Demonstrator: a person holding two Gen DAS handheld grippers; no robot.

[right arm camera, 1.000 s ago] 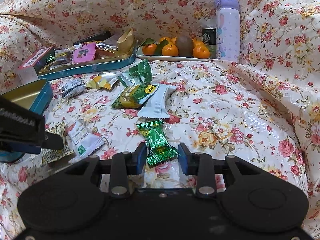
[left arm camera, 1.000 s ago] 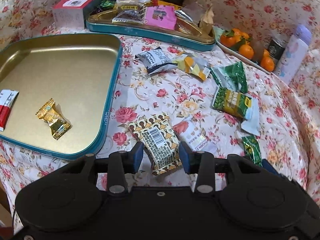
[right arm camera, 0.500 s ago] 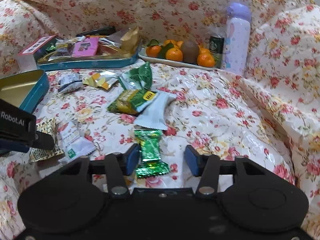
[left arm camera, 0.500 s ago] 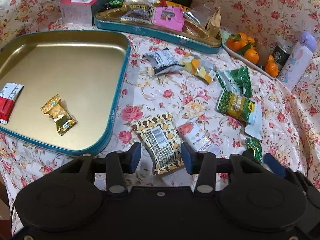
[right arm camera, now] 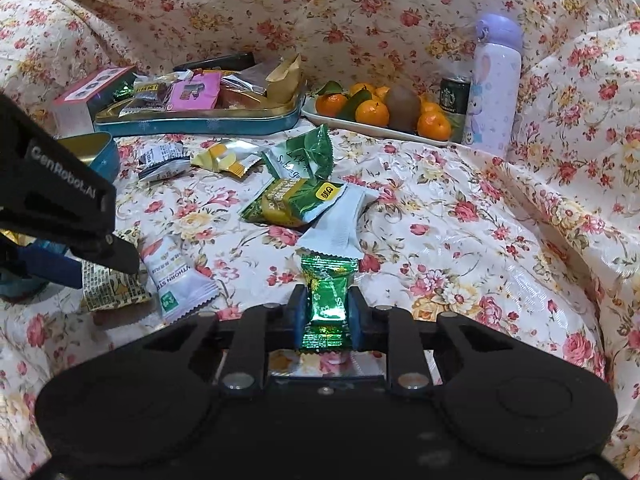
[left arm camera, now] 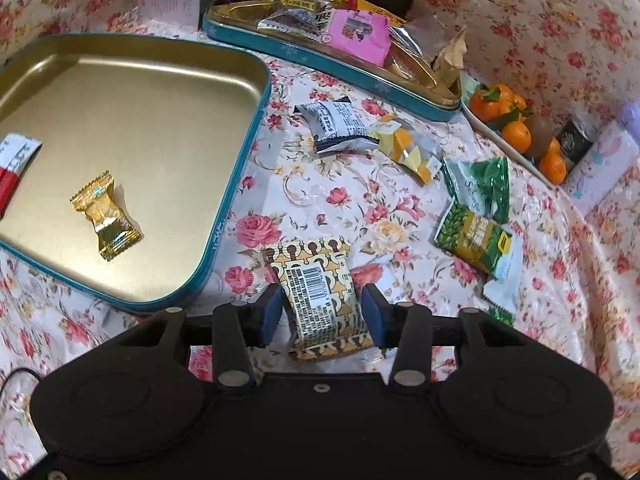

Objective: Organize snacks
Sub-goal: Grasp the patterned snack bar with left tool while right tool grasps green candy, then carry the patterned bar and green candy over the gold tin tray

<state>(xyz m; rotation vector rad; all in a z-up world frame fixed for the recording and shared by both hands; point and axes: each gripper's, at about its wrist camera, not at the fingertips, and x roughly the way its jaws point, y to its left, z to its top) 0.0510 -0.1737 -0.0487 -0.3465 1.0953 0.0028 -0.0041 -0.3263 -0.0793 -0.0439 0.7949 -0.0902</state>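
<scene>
Right gripper (right arm camera: 326, 312): clamped on the green foil candy (right arm camera: 326, 294), blue pads pressing its two sides, at lower centre of the right wrist view.
Green foil candy: upright between the pads, its top twist touching the lower edge of a white sachet (right arm camera: 340, 224).
Left gripper (left arm camera: 322, 312): jaws apart, a blue pad on either side of the brown-and-cream patterned packet (left arm camera: 320, 300); the left pad is just beside the packet, and whether either pad touches it I cannot tell.
Patterned packet: flat on the floral cloth (left arm camera: 320, 200), barcode side up, lower centre of the left wrist view, just right of the gold tin tray (left arm camera: 244, 152).
Gold tin tray: left half of the left wrist view; inside lie a gold-wrapped candy (left arm camera: 106, 216) and, at the far left edge, a red-and-white wrapper (left arm camera: 14, 160).
Loose snacks on the cloth: a grey-and-white packet (left arm camera: 336, 124), a yellow-and-clear packet (left arm camera: 408, 148), a green-and-white pouch (left arm camera: 480, 180) and a green-and-yellow packet (left arm camera: 474, 238), right of centre.
Second tin (left arm camera: 332, 66): top of the frame, piled with wrapped snacks.
Fruit plate (right arm camera: 360, 128): upper centre of the right wrist view, holding oranges (right arm camera: 372, 114) and a kiwi (right arm camera: 404, 102), beside a dark can (right arm camera: 454, 96) and a lilac bottle (right arm camera: 496, 84).
</scene>
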